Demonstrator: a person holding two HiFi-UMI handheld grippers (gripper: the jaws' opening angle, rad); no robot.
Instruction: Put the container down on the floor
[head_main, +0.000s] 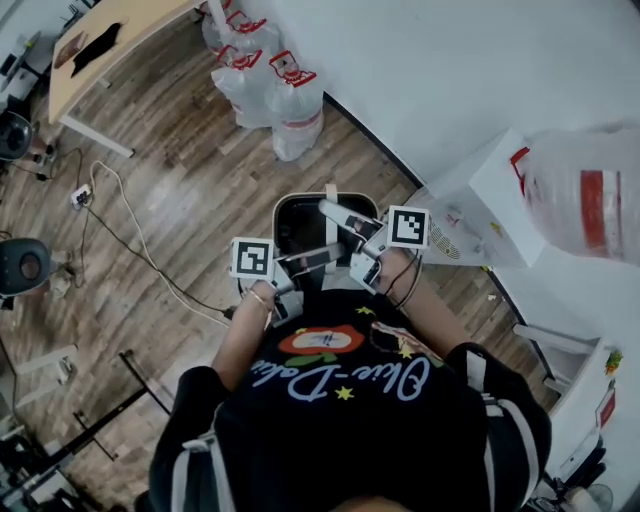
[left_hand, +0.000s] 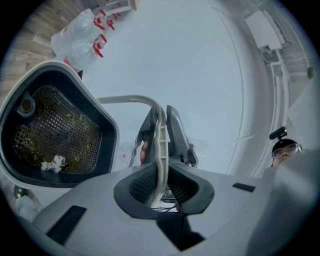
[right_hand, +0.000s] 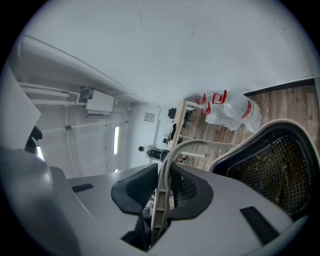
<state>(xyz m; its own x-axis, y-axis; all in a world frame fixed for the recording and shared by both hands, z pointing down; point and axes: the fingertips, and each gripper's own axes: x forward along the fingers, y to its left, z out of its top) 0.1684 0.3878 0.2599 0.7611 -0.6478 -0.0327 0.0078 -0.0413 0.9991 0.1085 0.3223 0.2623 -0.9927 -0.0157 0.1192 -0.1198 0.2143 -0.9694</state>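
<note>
Clamping container (head_main: 298, 228) handle (left_hand: 125, 99), left gripper (left_hand: 161, 182), right gripper (right_hand: 162, 187); wall (head_main: 450, 80) right, floor (head_main: 180, 180) open left.

Bags (head_main: 265, 85) stand on the floor (head_main: 180, 190) behind the container (head_main: 295, 215).

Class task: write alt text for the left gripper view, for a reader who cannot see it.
The left tongs are clamped on the thin pale handle of a white container, in front of a white wall. At left, the container's dark inside shows a mesh basket with scraps; bagged bottles lie beyond.
</note>
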